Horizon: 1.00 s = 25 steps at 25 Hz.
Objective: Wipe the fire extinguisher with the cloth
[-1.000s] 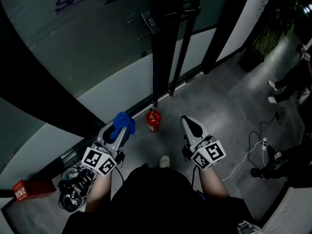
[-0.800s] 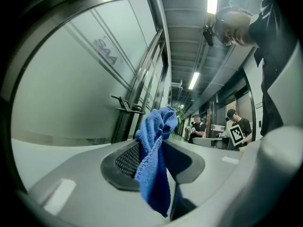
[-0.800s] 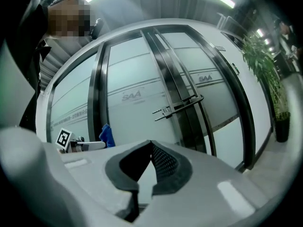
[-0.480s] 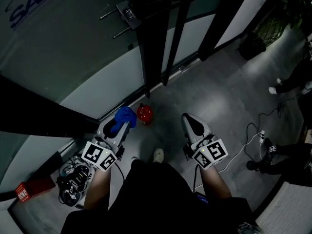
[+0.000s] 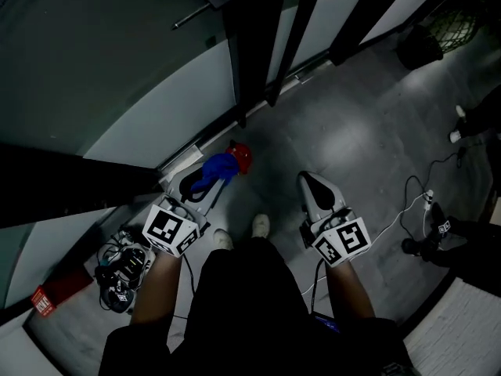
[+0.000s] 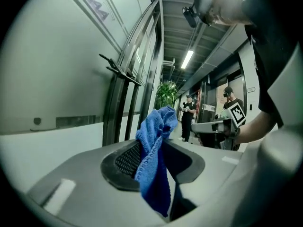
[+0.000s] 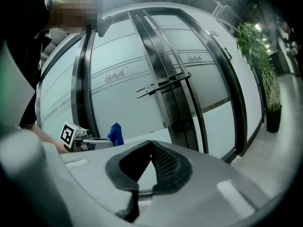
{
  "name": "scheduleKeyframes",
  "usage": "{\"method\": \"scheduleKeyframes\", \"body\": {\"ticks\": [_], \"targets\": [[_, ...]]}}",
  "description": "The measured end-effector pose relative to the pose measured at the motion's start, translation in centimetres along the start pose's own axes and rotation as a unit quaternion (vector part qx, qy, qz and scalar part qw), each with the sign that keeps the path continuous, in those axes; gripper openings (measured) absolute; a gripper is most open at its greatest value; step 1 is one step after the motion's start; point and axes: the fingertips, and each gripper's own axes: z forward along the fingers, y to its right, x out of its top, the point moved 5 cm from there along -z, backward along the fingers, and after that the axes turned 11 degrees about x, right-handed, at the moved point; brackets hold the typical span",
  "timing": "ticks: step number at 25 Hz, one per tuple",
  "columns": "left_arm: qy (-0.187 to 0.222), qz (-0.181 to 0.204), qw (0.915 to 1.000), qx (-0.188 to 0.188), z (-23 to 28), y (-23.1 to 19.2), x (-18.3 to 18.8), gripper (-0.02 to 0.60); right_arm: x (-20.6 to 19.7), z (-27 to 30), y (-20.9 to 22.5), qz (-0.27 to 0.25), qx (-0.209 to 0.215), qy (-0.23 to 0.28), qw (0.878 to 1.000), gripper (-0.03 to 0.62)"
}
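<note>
Closing in on the glass wall (image 5: 109,61), the person has carried the left gripper (image 5: 202,185) forward, so that the blue cloth (image 5: 217,167), which a second ago showed clear to the left of the fire extinguisher (image 5: 243,157), now overlaps its left side in the head view. The red extinguisher stands on the floor (image 5: 352,147) at the foot of the glass. This looks like the approach, with wiping not yet begun: the head view cannot say whether cloth and cylinder touch, and the person appears to be standing well above it. The left gripper view shows its jaws pinched on the cloth, which hangs down between them, but no extinguisher; it looks along the corridor. The right gripper (image 5: 311,186) hangs apart to the right, and its own view shows its jaw tips together with nothing between.
</note>
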Motion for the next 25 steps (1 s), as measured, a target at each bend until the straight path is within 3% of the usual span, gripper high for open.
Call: {"method": "scheduleKeyframes", "body": {"ticks": [4,8,17,21,25], "targets": [[-0.016,0.014,0.9997,-0.011,1.5,-1.2,-6.8,0.135,-6.4,1.8,1.4,-0.004,-0.003,-0.006,1.000,0.003],[-0.030,0.029,0.9991,-0.011,3.7,-3.7,-15.1,0.135,-15.2,4.6,4.1,-0.008,-0.001,-0.005,1.000,0.003],[0.018,0.043,0.9989,0.010,9.8,-9.9,-33.8,0.135,-33.4,12.2,13.2,-0.106,-0.025,0.049,0.993,0.003],[0.009,0.064,0.9979,0.010,11.4,-11.3,-37.3,0.133,-37.4,13.1,15.3,-0.155,-0.058,0.054,0.985,0.003],[-0.050,0.070,0.9963,0.000,12.5,-11.0,-38.2,0.133,-40.3,12.7,16.1,-0.161,-0.084,0.008,0.983,0.003]]}}
